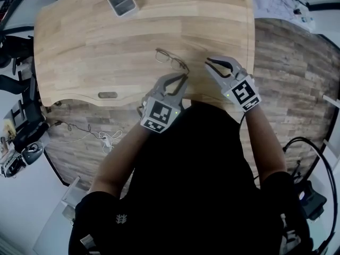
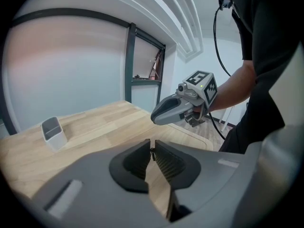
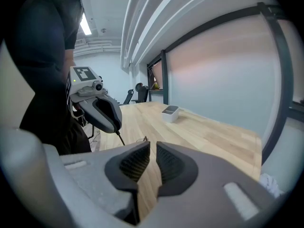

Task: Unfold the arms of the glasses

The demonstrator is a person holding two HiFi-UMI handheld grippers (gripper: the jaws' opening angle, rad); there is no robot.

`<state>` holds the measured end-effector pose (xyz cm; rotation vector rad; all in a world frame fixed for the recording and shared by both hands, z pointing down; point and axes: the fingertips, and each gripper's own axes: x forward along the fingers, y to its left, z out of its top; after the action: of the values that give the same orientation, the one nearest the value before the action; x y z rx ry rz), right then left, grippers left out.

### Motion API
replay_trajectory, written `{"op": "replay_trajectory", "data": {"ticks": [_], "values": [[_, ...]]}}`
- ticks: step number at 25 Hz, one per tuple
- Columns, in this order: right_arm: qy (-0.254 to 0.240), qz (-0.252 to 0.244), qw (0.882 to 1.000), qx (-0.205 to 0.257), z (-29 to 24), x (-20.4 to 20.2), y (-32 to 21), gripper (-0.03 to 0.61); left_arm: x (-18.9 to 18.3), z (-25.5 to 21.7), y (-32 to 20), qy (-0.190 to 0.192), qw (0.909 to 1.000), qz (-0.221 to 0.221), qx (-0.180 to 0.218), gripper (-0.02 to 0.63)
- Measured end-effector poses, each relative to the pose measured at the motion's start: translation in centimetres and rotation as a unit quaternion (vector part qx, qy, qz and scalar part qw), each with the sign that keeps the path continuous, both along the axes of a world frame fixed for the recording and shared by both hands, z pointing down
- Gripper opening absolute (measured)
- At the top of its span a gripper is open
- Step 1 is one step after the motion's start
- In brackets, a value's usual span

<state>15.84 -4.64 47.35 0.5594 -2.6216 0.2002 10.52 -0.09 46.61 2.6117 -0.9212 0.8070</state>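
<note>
Thin-framed glasses lie on the wooden table, near its front edge. My left gripper is just in front of them, shut on the tip of one arm. That arm shows as a thin dark sliver between the pads in the left gripper view, and as a dark rod running down from the left gripper in the right gripper view. My right gripper hovers a little right of the glasses. Its jaws stand a narrow gap apart with nothing between them.
A small grey open box stands at the far side of the table. The table's right edge and curved front edge are close to both grippers. Cables lie on the floor at the left.
</note>
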Motion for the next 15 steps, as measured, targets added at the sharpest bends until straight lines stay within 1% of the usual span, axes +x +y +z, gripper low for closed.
{"op": "replay_trajectory", "data": {"ticks": [9, 15], "values": [[-0.009, 0.003, 1.000, -0.005, 0.3, 1.5, 0.5, 0.031, 1.5, 0.1, 0.3, -0.001, 0.9999, -0.011, -0.004, 0.038], [-0.003, 0.016, 1.000, -0.007, 0.4, 3.4, 1.8, 0.031, 3.5, 0.3, -0.2, -0.002, 1.0000, -0.007, 0.006, 0.041]]}}
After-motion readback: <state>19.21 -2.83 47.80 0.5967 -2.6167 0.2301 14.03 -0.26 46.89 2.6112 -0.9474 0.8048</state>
